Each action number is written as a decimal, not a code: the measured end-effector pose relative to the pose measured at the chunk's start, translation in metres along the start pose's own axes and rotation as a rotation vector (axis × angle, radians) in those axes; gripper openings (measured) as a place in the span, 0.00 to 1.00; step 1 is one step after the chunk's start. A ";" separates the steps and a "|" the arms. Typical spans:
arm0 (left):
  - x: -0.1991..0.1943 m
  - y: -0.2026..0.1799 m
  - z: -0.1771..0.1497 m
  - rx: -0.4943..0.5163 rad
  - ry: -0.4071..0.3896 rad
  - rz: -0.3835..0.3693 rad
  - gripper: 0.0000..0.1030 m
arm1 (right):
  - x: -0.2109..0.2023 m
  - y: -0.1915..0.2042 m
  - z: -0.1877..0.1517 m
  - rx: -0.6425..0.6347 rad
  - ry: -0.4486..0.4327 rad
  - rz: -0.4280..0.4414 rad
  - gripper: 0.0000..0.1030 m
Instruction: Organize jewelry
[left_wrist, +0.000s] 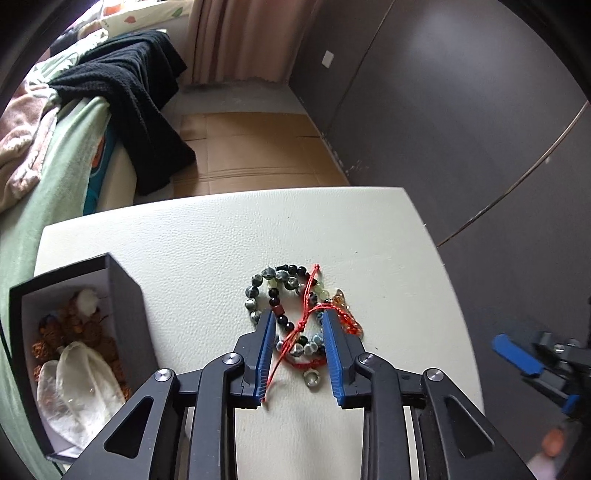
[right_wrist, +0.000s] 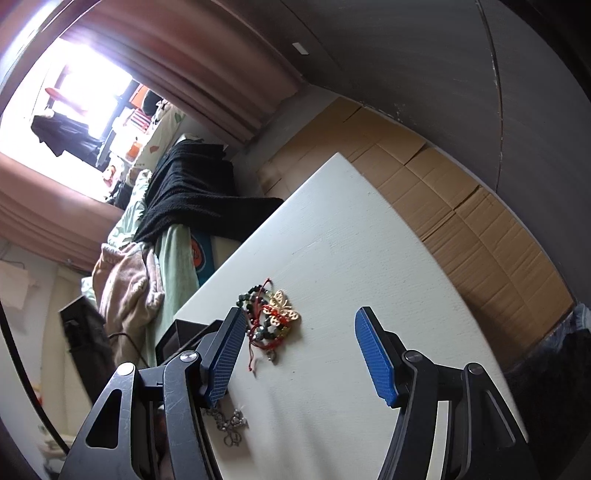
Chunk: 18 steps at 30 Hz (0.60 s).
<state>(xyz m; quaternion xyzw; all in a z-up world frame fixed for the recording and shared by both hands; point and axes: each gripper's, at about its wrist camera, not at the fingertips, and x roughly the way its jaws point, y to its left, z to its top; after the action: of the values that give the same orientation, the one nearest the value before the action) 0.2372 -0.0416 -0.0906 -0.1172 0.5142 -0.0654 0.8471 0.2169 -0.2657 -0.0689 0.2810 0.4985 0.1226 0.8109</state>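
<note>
A tangle of jewelry (left_wrist: 291, 314) lies on the white table (left_wrist: 184, 240): grey-green and black bead bracelets, red cord, a small silver ring (left_wrist: 312, 378) and a gold butterfly piece (right_wrist: 282, 312). My left gripper (left_wrist: 298, 317) is down over the pile. Its blue pads stand either side of the beads and cord without visibly pinching them. My right gripper (right_wrist: 300, 314) hovers open and empty over the table, short of the pile (right_wrist: 267, 317). It also shows at the right edge of the left wrist view (left_wrist: 517, 354). A silver chain (right_wrist: 229, 424) lies by its left finger.
A black box (left_wrist: 125, 306) with a white inside stands at the table's left, holding brown beads and clear crystal pieces. Beyond the table are a bed with a green sheet (left_wrist: 55, 177) and black blanket (left_wrist: 140, 92), cardboard (left_wrist: 251, 147) on the floor, and a dark wall (left_wrist: 443, 110).
</note>
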 end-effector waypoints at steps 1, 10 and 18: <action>0.003 -0.002 0.001 0.006 0.004 0.007 0.26 | -0.001 -0.001 0.001 0.000 -0.001 0.002 0.61; 0.023 -0.017 -0.011 0.093 0.043 0.082 0.21 | 0.001 -0.002 0.001 0.004 0.002 -0.002 0.61; 0.016 -0.014 -0.015 0.085 0.026 0.050 0.00 | 0.004 0.004 0.000 -0.011 0.008 -0.001 0.61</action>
<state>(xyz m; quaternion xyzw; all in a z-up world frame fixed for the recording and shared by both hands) 0.2310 -0.0608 -0.1073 -0.0676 0.5246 -0.0676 0.8460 0.2194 -0.2608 -0.0697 0.2756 0.5012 0.1262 0.8105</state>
